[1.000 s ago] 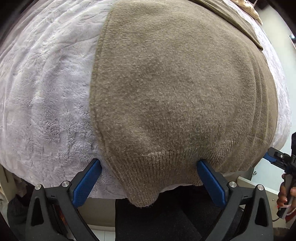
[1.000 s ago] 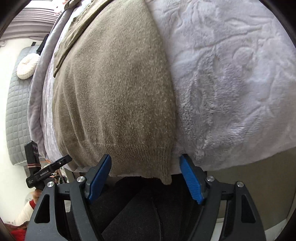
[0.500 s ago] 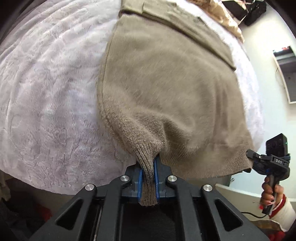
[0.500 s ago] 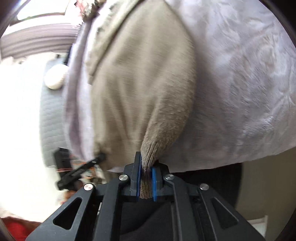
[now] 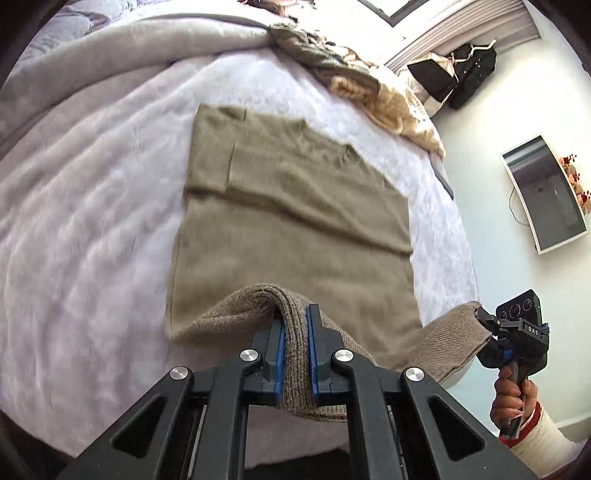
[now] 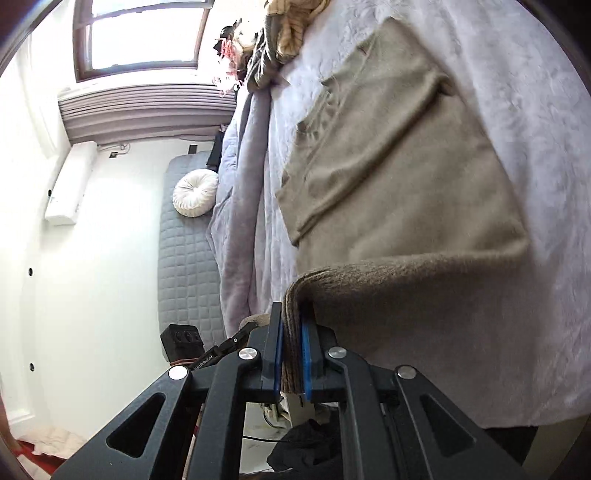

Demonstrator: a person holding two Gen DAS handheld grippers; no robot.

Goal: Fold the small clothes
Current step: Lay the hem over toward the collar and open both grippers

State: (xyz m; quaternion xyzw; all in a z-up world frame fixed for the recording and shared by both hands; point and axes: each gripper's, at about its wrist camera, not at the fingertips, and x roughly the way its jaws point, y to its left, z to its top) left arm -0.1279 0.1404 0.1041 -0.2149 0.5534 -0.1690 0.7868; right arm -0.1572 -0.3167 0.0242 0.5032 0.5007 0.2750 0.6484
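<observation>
Gripping the ribbed hem of the olive-brown knitted sweater (image 5: 288, 229), both left tongs (image 5: 295, 354) and right tongs (image 6: 291, 354) are now clenched, where a second ago they gaped. The hem has lifted off the pale plush bed blanket (image 5: 92, 221); folding towards the collar likely follows.

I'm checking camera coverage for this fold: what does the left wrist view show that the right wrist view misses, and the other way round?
Only the left wrist view shows the wall screen, the dark bags and the hand holding the right gripper.

Only the right wrist view shows the window, the round white cushion and the grey quilted mat.

Both show the tan sweater on the pale blanket, its hem clamped in both grippers, including the left gripper.
</observation>
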